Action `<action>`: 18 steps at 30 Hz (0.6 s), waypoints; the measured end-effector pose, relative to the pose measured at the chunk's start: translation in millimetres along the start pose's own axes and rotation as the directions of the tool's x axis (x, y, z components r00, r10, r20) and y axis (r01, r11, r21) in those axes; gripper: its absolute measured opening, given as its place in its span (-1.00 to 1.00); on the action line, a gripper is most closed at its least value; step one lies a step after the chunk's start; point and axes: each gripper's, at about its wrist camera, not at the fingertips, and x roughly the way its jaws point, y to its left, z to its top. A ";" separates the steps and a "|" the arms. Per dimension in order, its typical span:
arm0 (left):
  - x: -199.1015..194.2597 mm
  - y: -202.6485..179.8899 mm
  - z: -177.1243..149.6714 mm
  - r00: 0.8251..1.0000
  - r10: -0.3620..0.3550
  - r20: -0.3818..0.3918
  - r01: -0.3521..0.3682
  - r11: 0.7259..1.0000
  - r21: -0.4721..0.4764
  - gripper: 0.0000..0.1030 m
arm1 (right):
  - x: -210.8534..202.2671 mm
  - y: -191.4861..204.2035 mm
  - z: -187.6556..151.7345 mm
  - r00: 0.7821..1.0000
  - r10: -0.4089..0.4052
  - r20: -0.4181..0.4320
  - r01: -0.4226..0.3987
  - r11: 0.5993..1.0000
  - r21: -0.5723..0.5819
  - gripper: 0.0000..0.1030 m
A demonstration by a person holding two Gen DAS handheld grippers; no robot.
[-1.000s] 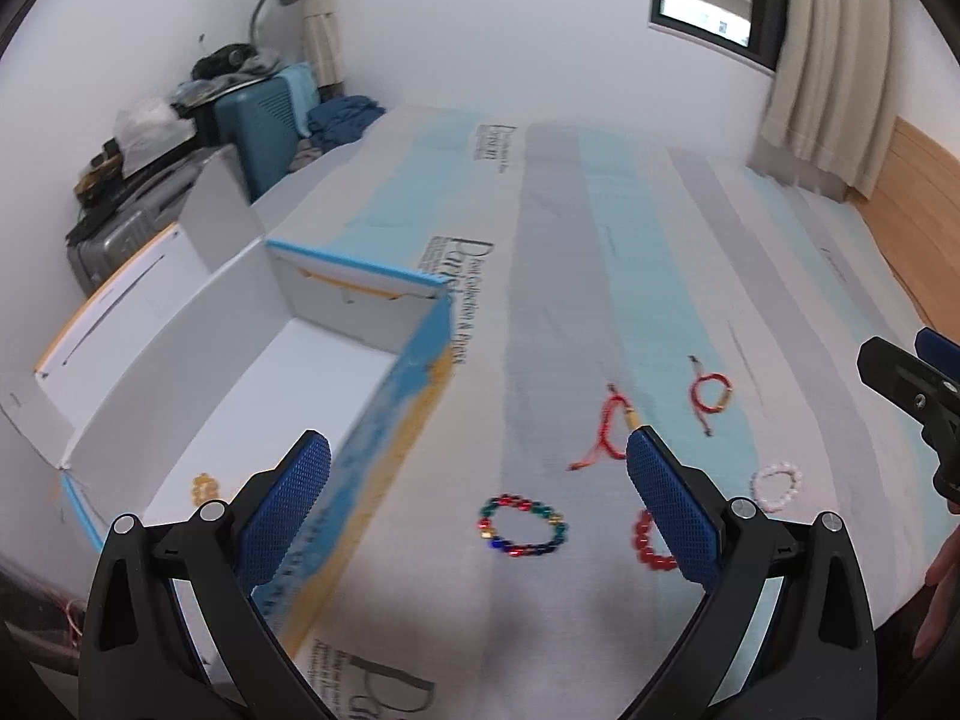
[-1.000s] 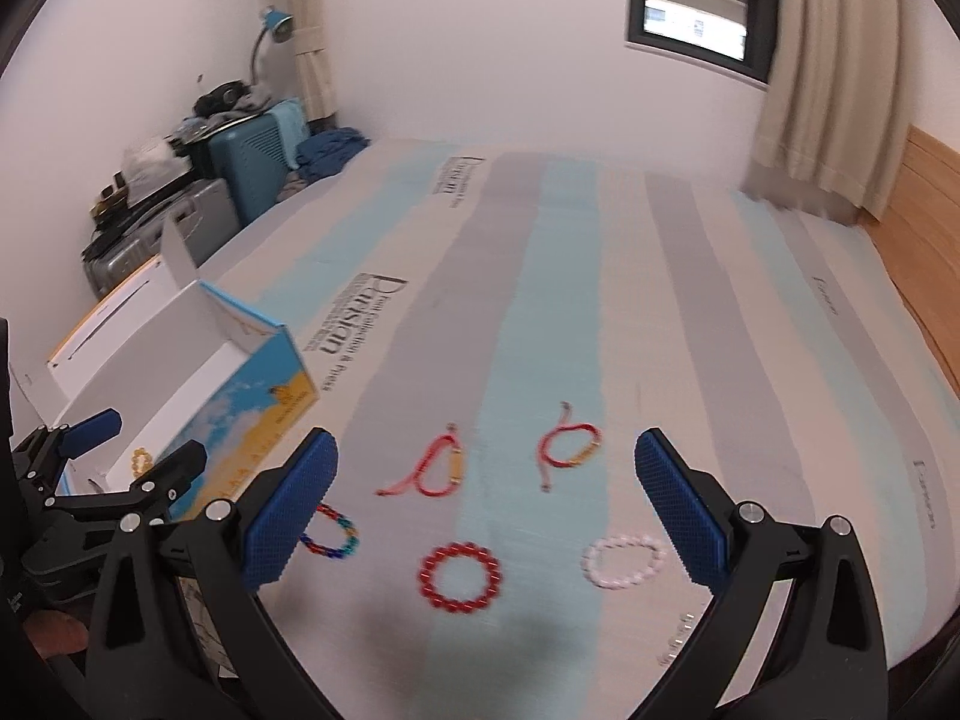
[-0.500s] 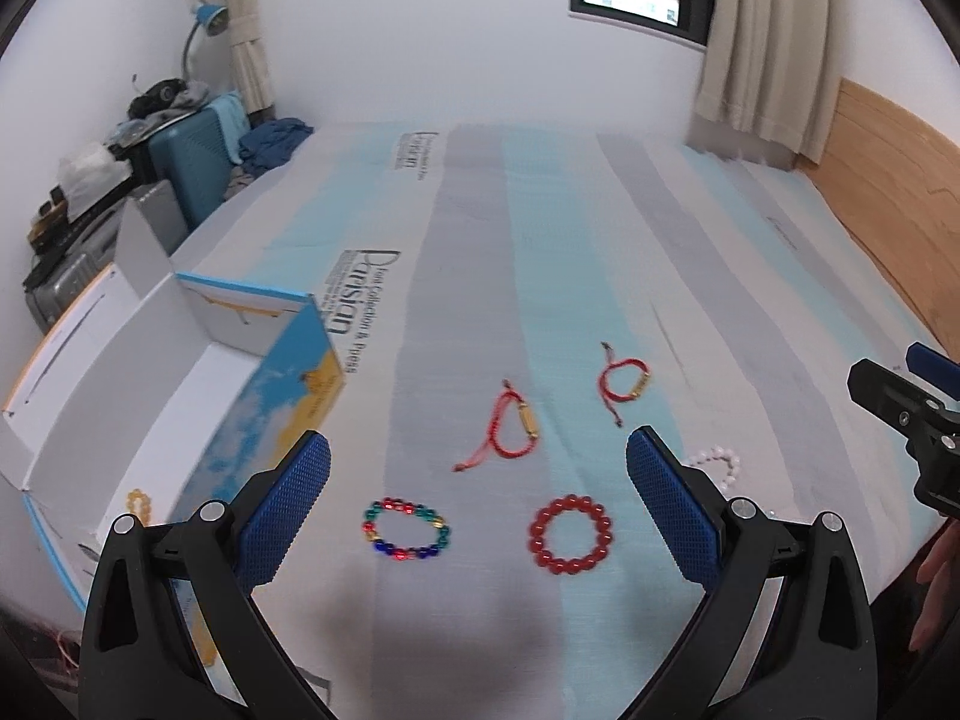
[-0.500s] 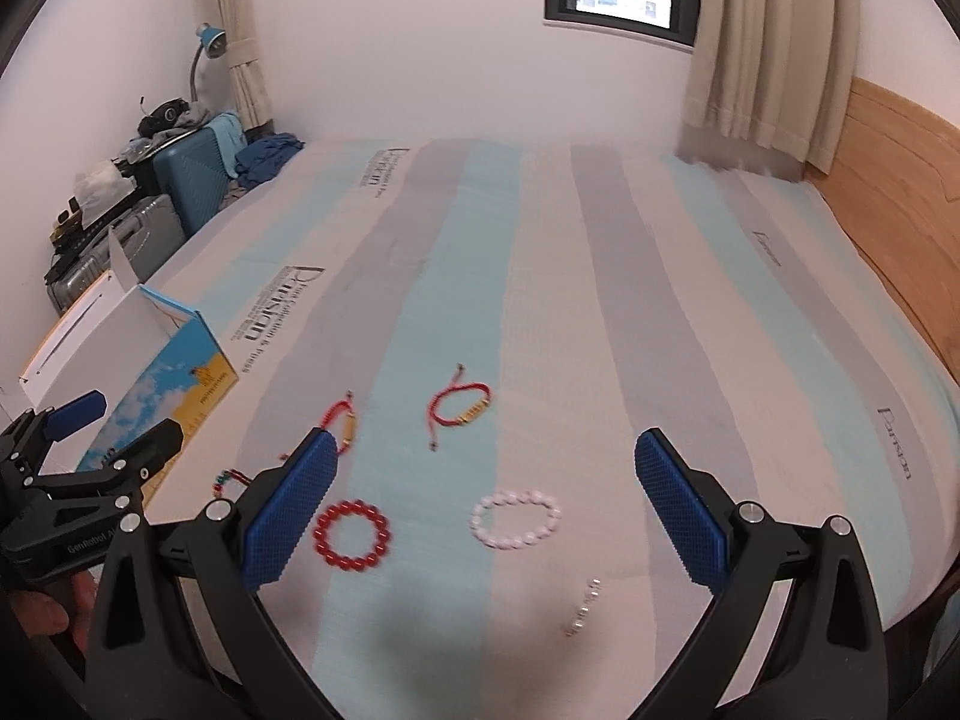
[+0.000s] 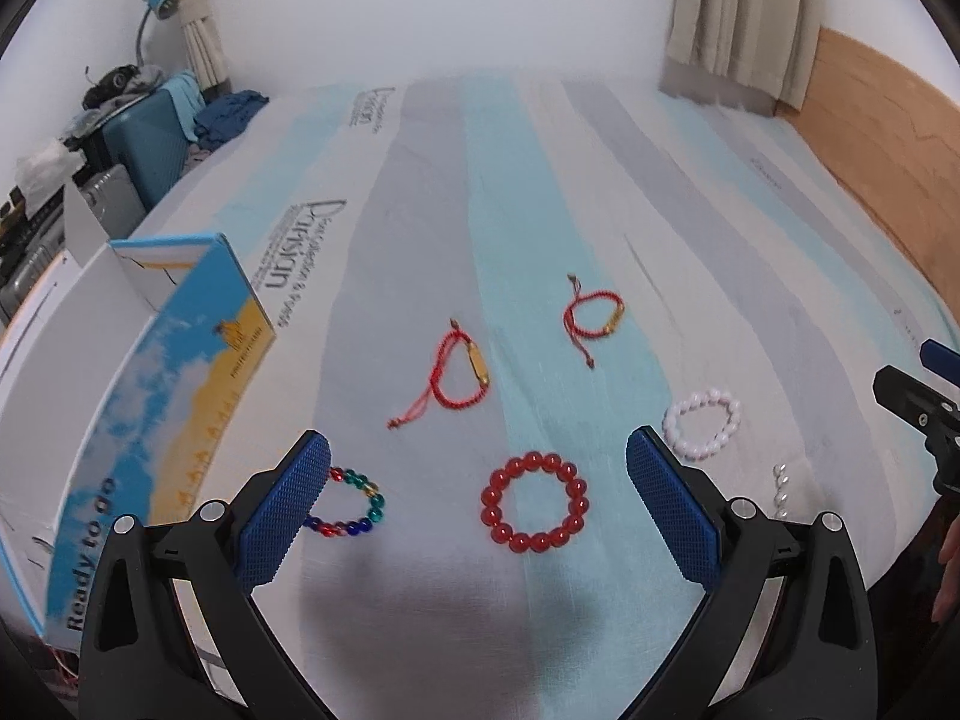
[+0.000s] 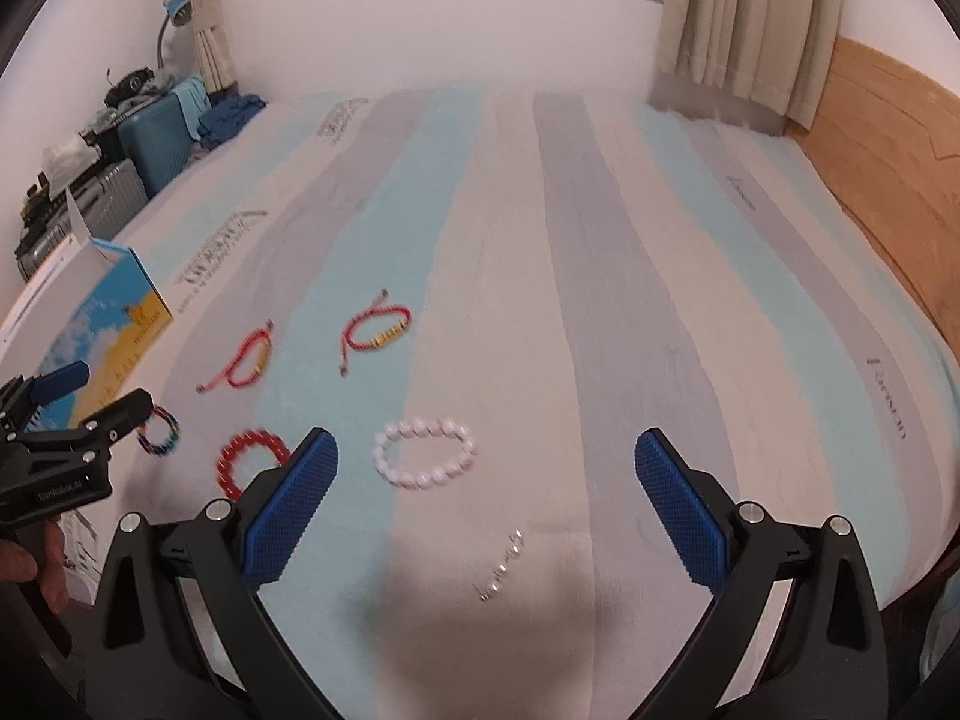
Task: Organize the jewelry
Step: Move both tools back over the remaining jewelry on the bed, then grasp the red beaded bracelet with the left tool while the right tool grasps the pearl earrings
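Swinging right off open white cardboard box; left gripper now hovering over red round-bead bracelet, right gripper near white pearl-bead bracelet, both spread wide, holding nothing.

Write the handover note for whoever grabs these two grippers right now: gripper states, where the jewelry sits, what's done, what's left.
Left gripper: open, empty, above the red bead bracelet.
Right gripper: open, empty, above the bed near the silver chain.
On the striped mattress: multicolor bead bracelet beside the box, red bead bracelet, white bead bracelet, two red cord bracelets, silver chain.
The open cardboard box stands at the left edge; its inside is not visible from here.
Done: nothing confirmed boxed in these views.
Left: all six pieces still lie on the bed; probably start with the red bead bracelet.
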 end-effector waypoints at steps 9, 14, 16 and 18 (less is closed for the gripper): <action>42.5 -13.0 -27.4 0.998 -0.006 -0.061 0.009 0.999 0.041 0.86 | 37.1 -3.4 -38.2 0.997 -0.012 -0.072 0.011 1.000 -0.022 0.85; 64.4 -13.8 -40.5 0.996 0.005 -0.089 0.000 0.999 0.048 0.86 | 55.9 -5.3 -56.4 0.994 -0.013 -0.108 0.011 1.000 -0.020 0.85; 71.5 -14.2 -43.2 0.995 0.002 -0.095 0.003 0.999 0.049 0.83 | 63.7 -6.7 -62.1 0.992 -0.013 -0.123 0.012 1.000 -0.015 0.85; 76.5 -15.7 -44.9 0.995 0.001 -0.100 0.005 0.998 0.058 0.80 | 70.6 -8.3 -66.8 0.991 -0.010 -0.137 0.009 1.000 -0.007 0.85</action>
